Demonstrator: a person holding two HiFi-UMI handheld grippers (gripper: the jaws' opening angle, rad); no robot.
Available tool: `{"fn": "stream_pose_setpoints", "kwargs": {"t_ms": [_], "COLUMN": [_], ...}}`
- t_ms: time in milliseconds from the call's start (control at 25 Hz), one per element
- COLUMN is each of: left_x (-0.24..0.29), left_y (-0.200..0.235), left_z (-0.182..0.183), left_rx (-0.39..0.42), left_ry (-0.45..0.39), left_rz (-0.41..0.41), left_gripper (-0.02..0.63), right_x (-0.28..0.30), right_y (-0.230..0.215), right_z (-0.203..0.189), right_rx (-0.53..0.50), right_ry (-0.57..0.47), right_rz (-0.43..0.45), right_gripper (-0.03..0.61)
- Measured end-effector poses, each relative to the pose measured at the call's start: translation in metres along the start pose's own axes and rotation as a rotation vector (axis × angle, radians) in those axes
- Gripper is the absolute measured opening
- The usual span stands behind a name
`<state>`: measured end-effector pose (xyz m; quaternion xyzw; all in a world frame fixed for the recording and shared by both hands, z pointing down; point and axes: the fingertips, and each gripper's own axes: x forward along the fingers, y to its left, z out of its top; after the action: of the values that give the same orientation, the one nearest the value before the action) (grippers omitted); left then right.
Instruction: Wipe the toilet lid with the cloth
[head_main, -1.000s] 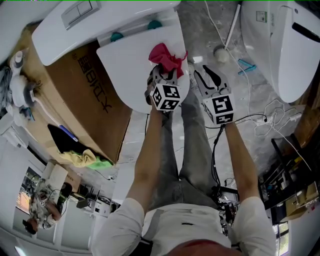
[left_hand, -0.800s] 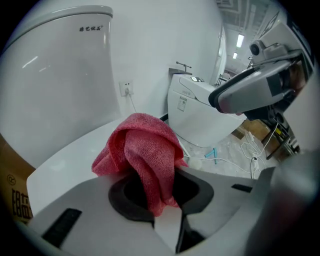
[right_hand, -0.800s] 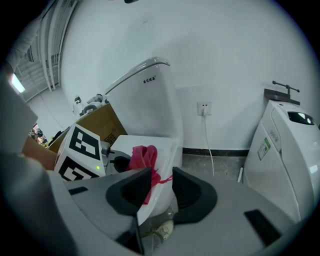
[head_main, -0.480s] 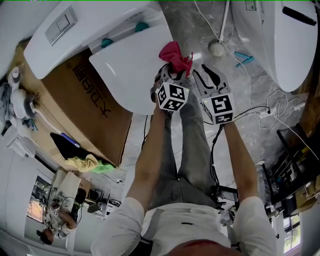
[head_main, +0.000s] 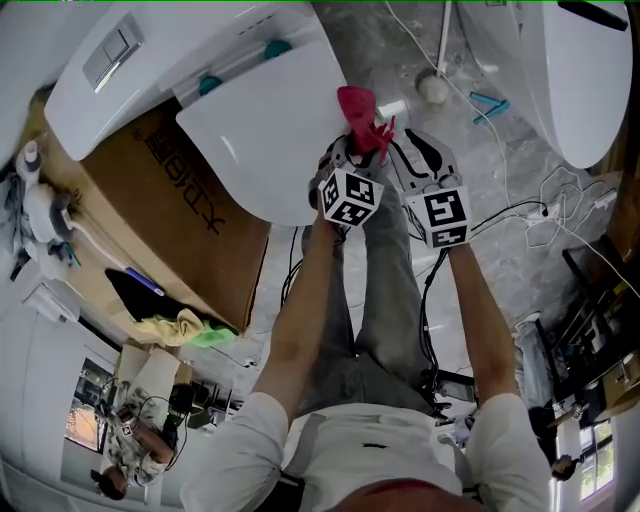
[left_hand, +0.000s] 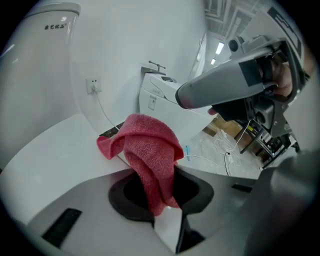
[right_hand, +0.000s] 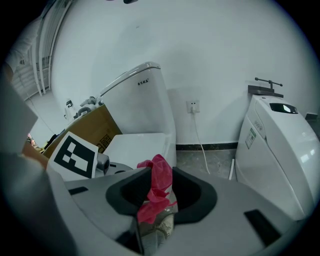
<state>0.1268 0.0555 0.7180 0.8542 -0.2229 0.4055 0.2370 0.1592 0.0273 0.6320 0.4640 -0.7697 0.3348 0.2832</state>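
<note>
Wiping well from here calls, by my judgement, for lowering the bunched fabric flat onto the toilet lid (head_main: 260, 130) and sweeping in overlapping passes from its right edge toward the hinge, with steady light pressure so the hard jaws never scrape the plastic. The lid lies shut, at the left of the head view, with bare white surface across most of it.

The left gripper (head_main: 352, 152) reaches just past the lid's right edge, its jaws clenched on the red cloth (head_main: 358, 108). One end of the cloth is pinched between them and the rest stands up in a loose crumpled fold. In the left gripper view the fold hangs over the lid's rim. Whether it touches the surface cannot be told, and it looks more lifted than pressed. Spreading the wad would give a broader contact patch.

The right gripper (head_main: 415, 150) sits just beside the left one, their marker cubes close together. Its jaws stand apart. The cloth shows through their gap in the right gripper view, yet the left gripper view shows that gripper clear of the fabric, so I judge it holds nothing.

Both forearms stretch forward from the torso, nearly parallel, with the wrists level.
</note>
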Motion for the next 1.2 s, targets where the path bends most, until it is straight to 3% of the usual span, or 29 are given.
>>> {"fn": "stream_pose_setpoints", "kwargs": {"t_ms": [320, 1200], "left_x": [-0.015, -0.087], "left_y": [0.004, 0.045], "left_z": [-0.027, -0.114], "left_rx": [-0.011, -0.141], "left_ry": [0.016, 0.004], "left_rz": [-0.013, 0.090], "left_gripper": [0.103, 0.103], "right_x": [0.001, 0.030], "right_y": [0.025, 0.132], "right_z": [-0.005, -0.017], "right_rx": [0.002, -0.132], "right_ry": [0.003, 0.067], "right_rz": [0.005, 0.124], "right_gripper": [0.141, 0.141]}}
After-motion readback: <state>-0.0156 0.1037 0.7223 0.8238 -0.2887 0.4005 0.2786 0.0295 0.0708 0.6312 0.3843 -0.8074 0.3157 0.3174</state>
